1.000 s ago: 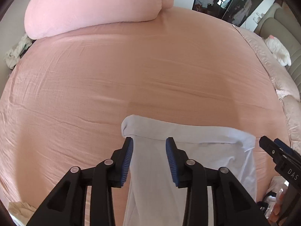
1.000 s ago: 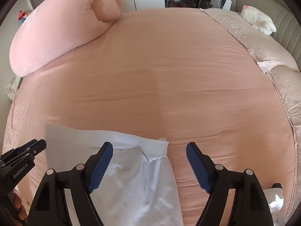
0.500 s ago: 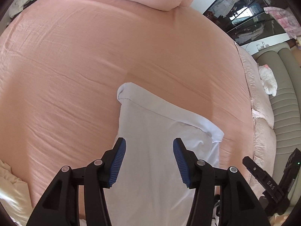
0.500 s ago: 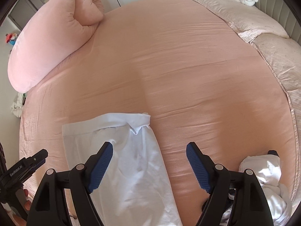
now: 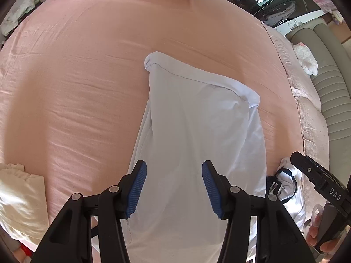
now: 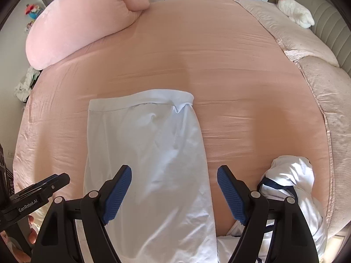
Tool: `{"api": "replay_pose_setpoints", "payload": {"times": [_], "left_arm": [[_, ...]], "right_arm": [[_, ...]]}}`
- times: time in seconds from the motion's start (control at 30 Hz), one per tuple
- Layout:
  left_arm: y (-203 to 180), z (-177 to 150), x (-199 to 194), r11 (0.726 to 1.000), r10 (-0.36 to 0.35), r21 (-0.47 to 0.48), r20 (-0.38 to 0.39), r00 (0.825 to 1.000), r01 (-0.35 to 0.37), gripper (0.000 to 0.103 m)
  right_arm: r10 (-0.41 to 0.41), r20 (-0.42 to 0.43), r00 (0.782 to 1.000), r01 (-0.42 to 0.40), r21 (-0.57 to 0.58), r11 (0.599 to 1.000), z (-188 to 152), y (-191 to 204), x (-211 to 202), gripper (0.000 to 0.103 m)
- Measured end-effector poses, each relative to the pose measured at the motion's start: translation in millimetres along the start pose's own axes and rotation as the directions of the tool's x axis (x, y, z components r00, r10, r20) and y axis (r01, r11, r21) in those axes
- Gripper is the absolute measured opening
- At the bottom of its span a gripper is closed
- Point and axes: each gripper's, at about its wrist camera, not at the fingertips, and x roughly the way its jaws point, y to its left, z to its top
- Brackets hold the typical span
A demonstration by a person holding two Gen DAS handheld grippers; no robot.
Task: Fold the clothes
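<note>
Both released: left hand-held gripper [image 5: 174,180] and right hand-held gripper [image 6: 174,194] hover over white garment [image 6: 144,144], laid lengthwise on pink bed sheet [image 6: 252,83].

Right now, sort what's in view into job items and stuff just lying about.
Job:
- pale blue garment spread on the bed
- left tongs, open
- right tongs, open

Lying about:
- white navy-trimmed garment
- pink pillow
- cream cloth
- white plush toy

A home bedroom: a wide bed under a pink sheet [image 6: 241,70], a pink pillow [image 6: 76,28] at its far edge, a padded headboard [image 6: 329,22] (beige, channelled) at the right.
</note>
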Motion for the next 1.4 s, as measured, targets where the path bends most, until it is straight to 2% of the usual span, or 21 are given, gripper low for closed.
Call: {"api": "replay_pose_setpoints", "payload": {"times": [0.2, 0.37, 0.47, 0.53, 0.63, 0.8, 0.93, 1.03, 1.13, 1.27, 1.33, 1.4], "left_arm": [[9, -26, -17, 1.0, -0.018, 0.011, 0.01, 1.0, 0.018, 0.05], [2, -57, -32, 0.992, 0.013, 0.128, 0.025, 1.0, -0.016, 0.05], [-6, -77, -36, 0.974, 0.071, 0.215, 0.017, 0.997, -0.073, 0.05], [-13, -87, -41, 0.957, 0.094, 0.272, 0.017, 0.995, -0.095, 0.05], [-25, -103, -54, 0.926, 0.107, 0.356, 0.065, 0.992, -0.123, 0.05], [-30, -145, -77, 0.876, 0.052, 0.465, 0.17, 0.984, -0.126, 0.05], [-28, -184, -82, 0.859, 0.031, 0.49, 0.239, 0.971, -0.148, 0.05], [-30, -217, -80, 0.844, 0.018, 0.51, 0.282, 0.959, -0.166, 0.05], [-26, -242, -75, 0.859, -0.026, 0.496, 0.294, 0.956, -0.129, 0.05], [-13, -257, -63, 0.914, -0.109, 0.405, 0.249, 0.962, -0.001, 0.05], [-4, -262, -58, 0.936, -0.153, 0.347, 0.235, 0.96, 0.065, 0.05], [6, -264, -57, 0.951, -0.177, 0.292, 0.245, 0.953, 0.102, 0.05]], "right_arm": [[-0.084, 0.032, 0.996, 0.088, -0.152, 0.985, -33, 28, -33, 0.08], [-0.06, 0.044, 0.997, 0.067, -0.172, 0.983, -63, 37, -52, 0.08], [-0.041, 0.029, 0.999, 0.046, -0.173, 0.984, -80, 39, -53, 0.08], [-0.072, 0.022, 0.997, 0.075, -0.201, 0.977, -90, 44, -55, 0.08], [-0.109, 0.035, 0.993, 0.114, -0.231, 0.966, -104, 47, -62, 0.08], [-0.056, 0.093, 0.994, 0.075, -0.219, 0.973, -137, 42, -80, 0.08], [0.026, 0.131, 0.991, 0.0, -0.196, 0.981, -165, 37, -92, 0.08], [0.081, 0.193, 0.978, -0.052, -0.151, 0.987, -181, 35, -103, 0.08], [0.129, 0.264, 0.956, -0.105, -0.103, 0.989, -196, 32, -114, 0.08], [0.139, 0.265, 0.954, -0.122, -0.08, 0.989, -205, 30, -113, 0.08], [0.143, 0.264, 0.954, -0.129, -0.07, 0.989, -210, 30, -111, 0.08], [0.116, 0.285, 0.952, -0.098, -0.076, 0.992, -216, 29, -113, 0.08]]}}
